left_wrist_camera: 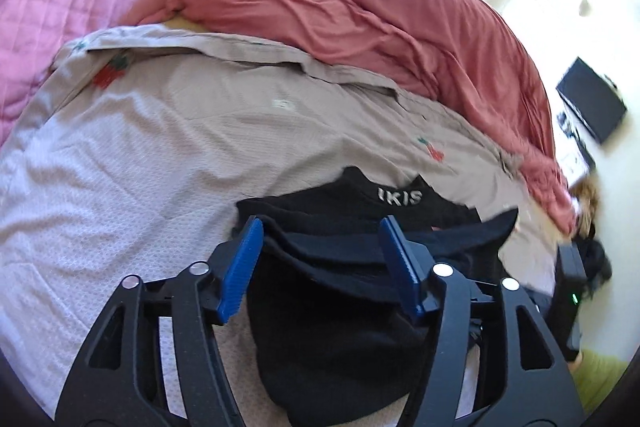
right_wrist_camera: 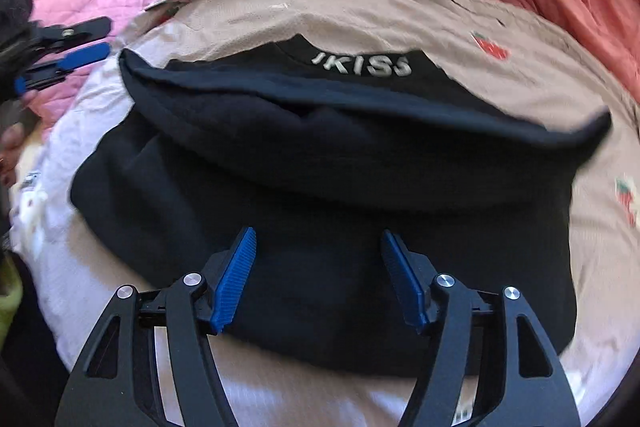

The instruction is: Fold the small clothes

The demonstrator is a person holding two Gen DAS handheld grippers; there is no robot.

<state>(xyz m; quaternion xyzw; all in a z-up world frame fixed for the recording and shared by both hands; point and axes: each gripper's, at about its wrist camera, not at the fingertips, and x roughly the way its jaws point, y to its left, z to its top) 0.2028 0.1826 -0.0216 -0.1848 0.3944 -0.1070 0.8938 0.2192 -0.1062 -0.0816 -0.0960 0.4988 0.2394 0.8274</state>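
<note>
Directly ahead of the right gripper [right_wrist_camera: 318,277] lies the black garment [right_wrist_camera: 320,187], long axis left-right, lettered collar far. Jaws apart, empty. Left gripper [left_wrist_camera: 320,263] also spread wide, off toward the garment's left end.

Only one piece of lettering can be read. On the black garment [right_wrist_camera: 320,167] lying on the bed, pale block capitals are printed on the band at its far edge, about the middle of that edge. In the right wrist view the lettering [right_wrist_camera: 362,65] reads "KISS", with a small stroke before the K that may belong to a cut-off or blurred letter. In the left wrist view the same lettering [left_wrist_camera: 400,196] shows only as "IKIS", with its right end hidden by a fold. No other text, number or brand is legible.
</note>
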